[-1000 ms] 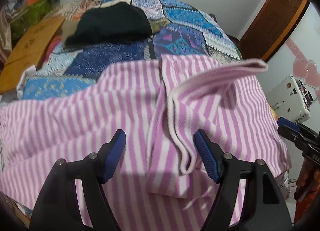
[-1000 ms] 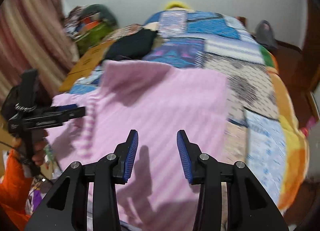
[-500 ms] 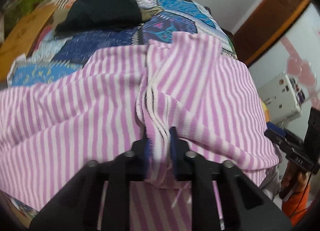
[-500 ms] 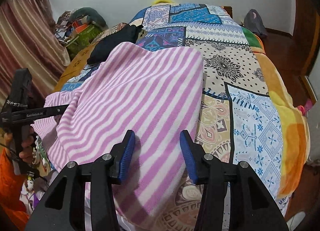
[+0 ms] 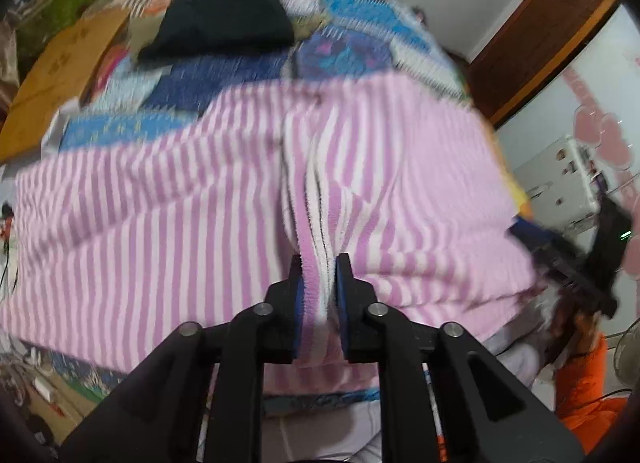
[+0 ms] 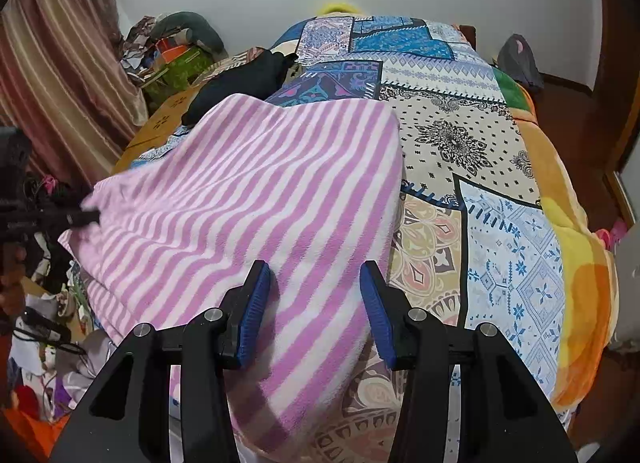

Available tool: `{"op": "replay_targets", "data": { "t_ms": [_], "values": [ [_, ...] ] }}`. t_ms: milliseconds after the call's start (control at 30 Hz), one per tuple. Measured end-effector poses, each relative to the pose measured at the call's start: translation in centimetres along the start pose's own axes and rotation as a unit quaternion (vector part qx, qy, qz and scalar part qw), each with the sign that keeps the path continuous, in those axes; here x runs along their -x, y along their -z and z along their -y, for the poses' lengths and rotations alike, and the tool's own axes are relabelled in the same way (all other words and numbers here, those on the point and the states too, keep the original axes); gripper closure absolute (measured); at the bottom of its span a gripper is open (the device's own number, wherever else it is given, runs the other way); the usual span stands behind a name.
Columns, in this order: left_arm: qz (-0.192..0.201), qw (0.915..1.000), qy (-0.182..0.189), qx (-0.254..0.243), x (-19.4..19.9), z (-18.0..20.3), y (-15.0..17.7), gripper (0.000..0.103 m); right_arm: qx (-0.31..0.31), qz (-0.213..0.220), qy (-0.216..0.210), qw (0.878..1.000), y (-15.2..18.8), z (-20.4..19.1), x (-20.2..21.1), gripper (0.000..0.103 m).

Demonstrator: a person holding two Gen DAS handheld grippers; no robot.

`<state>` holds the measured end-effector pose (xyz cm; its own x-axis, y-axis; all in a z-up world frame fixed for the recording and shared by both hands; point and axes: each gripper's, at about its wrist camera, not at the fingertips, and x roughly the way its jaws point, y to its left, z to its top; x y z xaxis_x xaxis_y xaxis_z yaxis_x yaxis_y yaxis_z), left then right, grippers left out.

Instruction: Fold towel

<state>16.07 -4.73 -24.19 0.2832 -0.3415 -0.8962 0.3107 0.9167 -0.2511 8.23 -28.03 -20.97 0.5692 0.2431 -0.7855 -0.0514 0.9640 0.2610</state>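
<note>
A pink-and-white striped towel [image 5: 168, 199] lies spread over the near end of a patchwork bed. My left gripper [image 5: 318, 263] is shut on a bunched fold of layered towel edges near the bed's front edge. In the right wrist view the same towel [image 6: 256, 191] covers the bed's left half. My right gripper [image 6: 316, 275] hovers open over the towel's near right corner, with nothing between its blue pads [image 6: 256, 303]. The left gripper [image 6: 86, 217] shows at the far left of that view, pinching the towel's edge. The right gripper [image 5: 560, 251] appears blurred at the right edge of the left wrist view.
The patchwork bedspread [image 6: 480, 167] extends beyond and to the right of the towel. A black garment [image 5: 224, 27] lies on the bed behind the towel. A wooden board [image 5: 56, 75] and clutter sit left of the bed. A striped curtain [image 6: 60, 75] hangs left; a wooden door [image 5: 540, 35] stands right.
My left gripper closed on the bunched towel fold and now holds it, drawing the fold taut. My right gripper stayed open and settled low over the towel's near right corner.
</note>
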Motion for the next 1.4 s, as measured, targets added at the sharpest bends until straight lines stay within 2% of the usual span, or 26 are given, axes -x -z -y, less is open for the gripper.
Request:
{"op": "replay_targets", "data": {
  "t_ms": [100,167,300,333,400,500,700,900,1067,1133,1167,1200,1233,1267,1300,1400],
  "values": [
    [-0.008,0.9977,-0.067,-0.005,-1.4,-0.8,0.8,0.086,-0.005,0.001,-0.001,1.000,0.1,0.1,0.1,0.060],
    [-0.006,0.9970,-0.077,0.006,-1.4,-1.6,0.7,0.086,-0.006,0.001,-0.001,1.000,0.1,0.2,0.2,0.060],
    [0.028,0.9958,-0.087,0.005,0.1,-2.0,-0.6,0.083,-0.012,-0.001,-0.002,1.000,0.0,0.3,0.2,0.060],
    [0.040,0.9955,-0.086,0.001,0.6,-1.8,-1.2,0.081,-0.014,-0.001,-0.003,1.000,-0.1,0.3,0.3,0.060],
    [0.059,0.9949,-0.082,-0.004,1.1,-1.2,-2.4,0.065,-0.019,0.002,-0.004,1.000,-0.4,0.4,0.5,0.060],
    [0.086,0.9933,-0.075,-0.015,1.3,-0.2,-4.6,0.053,-0.021,0.010,-0.003,1.000,-0.9,0.5,0.9,0.060],
    [0.095,0.9936,-0.046,-0.039,-1.1,1.7,-9.1,0.051,-0.016,0.027,0.004,0.999,-2.8,0.9,1.4,0.059],
    [0.060,0.9968,-0.022,-0.048,-6.2,2.3,-12.7,0.051,-0.016,0.027,0.008,0.999,-4.1,1.7,0.3,0.059],
    [0.022,0.9987,-0.012,-0.045,-10.3,2.3,-13.8,0.051,-0.022,0.007,0.008,1.000,-4.2,2.3,-1.7,0.059],
    [0.031,0.9982,-0.014,-0.049,-10.8,2.6,-13.8,0.056,-0.024,-0.004,0.007,1.000,-4.0,2.6,-2.5,0.059],
    [0.040,0.9977,-0.012,-0.053,-10.7,2.7,-13.7,0.072,-0.025,-0.009,0.006,1.000,-3.9,2.6,-2.8,0.059],
    [0.044,0.9972,-0.008,-0.059,-10.6,2.9,-13.7,0.083,-0.025,-0.011,0.006,1.000,-3.8,2.6,-3.0,0.059],
    [0.050,0.9969,-0.012,-0.060,-10.4,3.0,-13.6,0.084,-0.025,-0.010,0.005,1.000,-3.8,2.6,-3.1,0.058],
    [0.057,0.9965,-0.016,-0.058,-10.1,3.0,-13.6,0.092,-0.026,-0.009,0.005,1.000,-3.8,2.6,-3.1,0.056],
    [0.062,0.9963,-0.019,-0.056,-9.8,2.9,-13.5,0.096,-0.026,-0.008,0.005,1.000,-3.8,2.7,-3.0,0.056],
    [0.084,0.9947,-0.039,-0.044,-8.0,1.9,-13.2,0.096,-0.023,-0.007,0.006,1.000,-3.9,2.5,-2.9,0.056]
  ]
}}
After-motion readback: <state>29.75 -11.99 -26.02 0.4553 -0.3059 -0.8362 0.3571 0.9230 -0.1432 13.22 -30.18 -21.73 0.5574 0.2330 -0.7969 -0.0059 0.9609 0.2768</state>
